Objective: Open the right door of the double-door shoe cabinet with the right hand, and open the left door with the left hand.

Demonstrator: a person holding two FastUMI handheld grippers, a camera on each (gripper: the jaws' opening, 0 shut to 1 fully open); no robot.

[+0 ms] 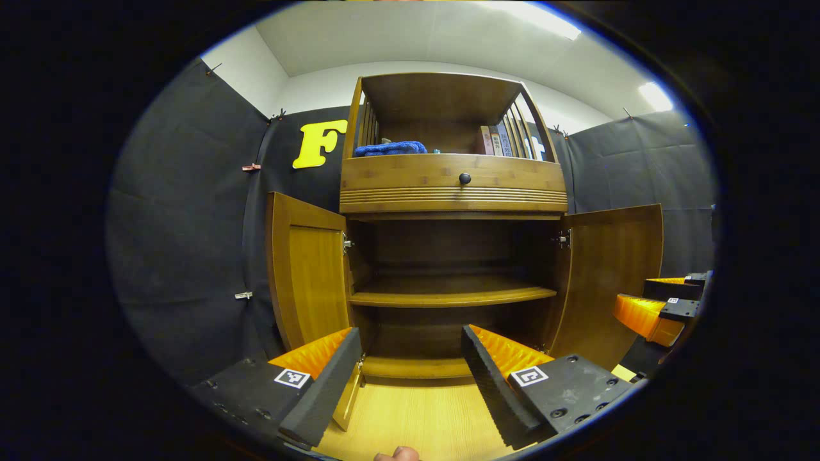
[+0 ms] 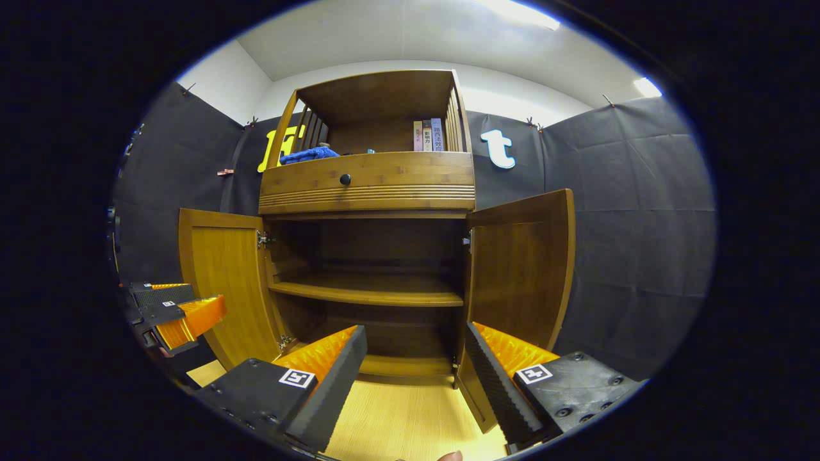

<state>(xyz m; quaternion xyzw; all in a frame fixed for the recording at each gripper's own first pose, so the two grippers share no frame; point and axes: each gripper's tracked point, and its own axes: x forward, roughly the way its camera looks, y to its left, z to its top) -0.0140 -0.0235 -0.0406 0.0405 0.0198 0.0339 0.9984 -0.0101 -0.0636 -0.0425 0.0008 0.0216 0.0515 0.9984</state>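
Behind both open doors (image 1: 307,269) (image 2: 522,269), bare cabinet shelf (image 1: 448,296).

1. Bright ceiling lights (image 1: 544,19) glare white overhead.
2. The cabinet (image 1: 448,186) interior sits in shadow; the floor (image 1: 423,416) is well lit.
3. Fisheye curving bends edges; focus stays sharp.

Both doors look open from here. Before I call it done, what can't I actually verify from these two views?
- Lower compartment floor: left gripper view, partly hidden behind the left gripper fingers; in the right gripper view, behind the right gripper.
- Door handles: only the inner faces of the left door and right door show.
- Books on the top shelf: too small to make out.
- Small thing beside the blue cloth: too small to identify.
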